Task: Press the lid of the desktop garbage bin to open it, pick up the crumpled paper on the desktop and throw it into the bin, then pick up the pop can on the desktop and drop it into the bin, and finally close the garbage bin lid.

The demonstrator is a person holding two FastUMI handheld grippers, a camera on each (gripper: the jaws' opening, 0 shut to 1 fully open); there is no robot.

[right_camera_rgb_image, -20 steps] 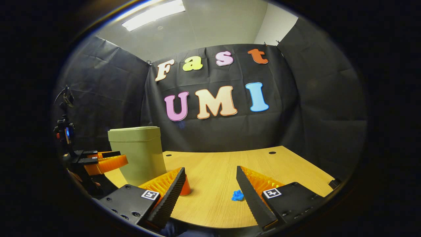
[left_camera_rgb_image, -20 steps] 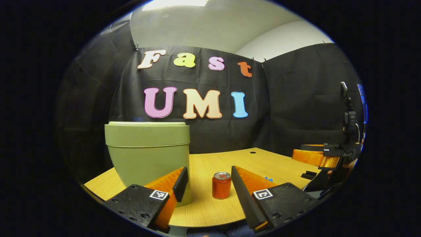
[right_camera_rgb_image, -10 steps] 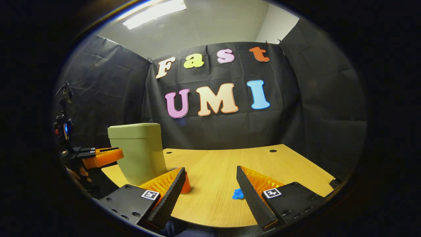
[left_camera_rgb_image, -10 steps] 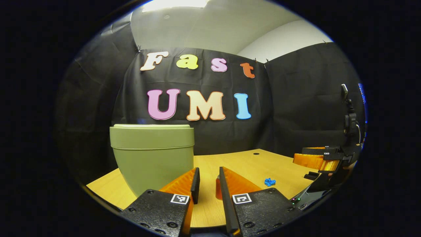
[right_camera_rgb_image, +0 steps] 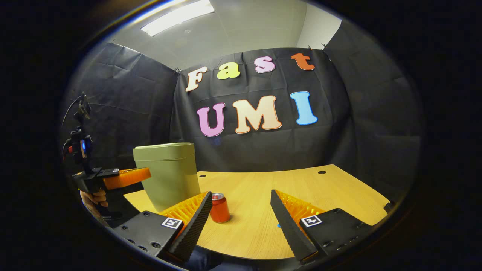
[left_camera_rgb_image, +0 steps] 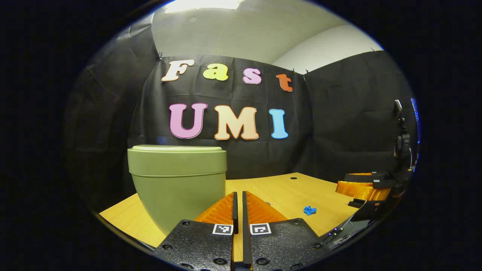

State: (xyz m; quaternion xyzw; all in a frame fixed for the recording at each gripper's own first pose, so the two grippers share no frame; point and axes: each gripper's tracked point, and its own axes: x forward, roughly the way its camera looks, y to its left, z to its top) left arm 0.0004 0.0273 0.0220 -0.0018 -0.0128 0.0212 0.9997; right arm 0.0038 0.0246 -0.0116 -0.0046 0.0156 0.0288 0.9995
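Observation:
The green bin (left_camera_rgb_image: 177,184) stands at the table's left with its lid (left_camera_rgb_image: 177,149) down. In the left gripper view my left gripper (left_camera_rgb_image: 238,196) is shut with nothing between its fingers, just right of the bin's front. The blue crumpled paper (left_camera_rgb_image: 310,210) lies on the table to the right. In the right gripper view the bin (right_camera_rgb_image: 167,175) stands at the left, the red pop can (right_camera_rgb_image: 219,207) stands upright beside it, and my right gripper (right_camera_rgb_image: 241,194) is open above the near table edge. A sliver of the paper (right_camera_rgb_image: 279,226) peeks past its right finger.
The wooden table (right_camera_rgb_image: 301,186) has cable holes (right_camera_rgb_image: 322,172) near the back. A hand (right_camera_rgb_image: 94,197) holds the left gripper (right_camera_rgb_image: 126,177) beside the bin. The right gripper (left_camera_rgb_image: 363,188) hovers at the table's right edge. Black cloth walls surround the table.
My left gripper went from wide open to shut, and the can is now hidden behind its fingers. The right gripper shifted, so the can shows fully and the paper is mostly hidden.

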